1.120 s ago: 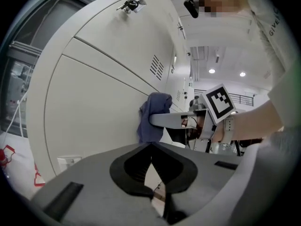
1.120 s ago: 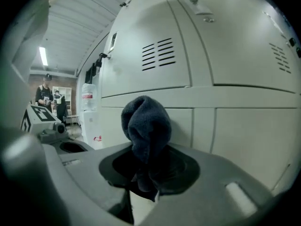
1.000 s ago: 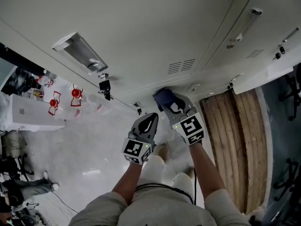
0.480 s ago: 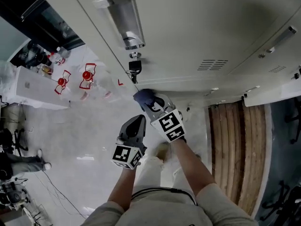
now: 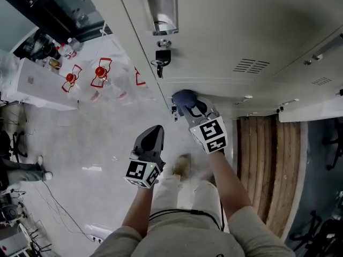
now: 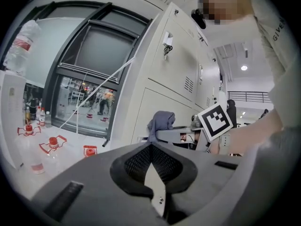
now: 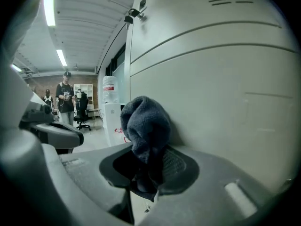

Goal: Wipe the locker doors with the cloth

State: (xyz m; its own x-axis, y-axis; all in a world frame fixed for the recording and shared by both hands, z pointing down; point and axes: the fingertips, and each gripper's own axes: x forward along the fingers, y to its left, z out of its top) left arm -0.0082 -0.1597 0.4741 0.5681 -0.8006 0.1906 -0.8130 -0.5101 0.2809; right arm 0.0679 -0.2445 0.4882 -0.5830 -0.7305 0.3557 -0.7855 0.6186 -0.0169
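Note:
My right gripper (image 5: 188,105) is shut on a dark blue cloth (image 5: 184,97) and holds it against the cream locker door (image 5: 225,31), just below a hanging key (image 5: 161,58). In the right gripper view the bunched cloth (image 7: 145,124) sticks out of the right gripper (image 7: 148,166) and touches the door (image 7: 216,79). My left gripper (image 5: 155,131) hangs shut and empty, to the left of the right one and off the lockers. In the left gripper view the left gripper (image 6: 150,147) has its jaws closed together, and the cloth (image 6: 161,121) shows beyond them.
A metal door handle (image 5: 163,9) and a vent (image 5: 251,66) sit on the lockers. A white cabinet with bottles (image 5: 32,84) and red-capped bottles (image 5: 102,74) stand at the left. A wooden slatted panel (image 5: 262,165) lies at the right. People (image 7: 66,98) stand far off.
My right gripper has swept the cloth sideways along the lower locker door, ending closer to the hanging key. The left gripper stayed shut beside it.

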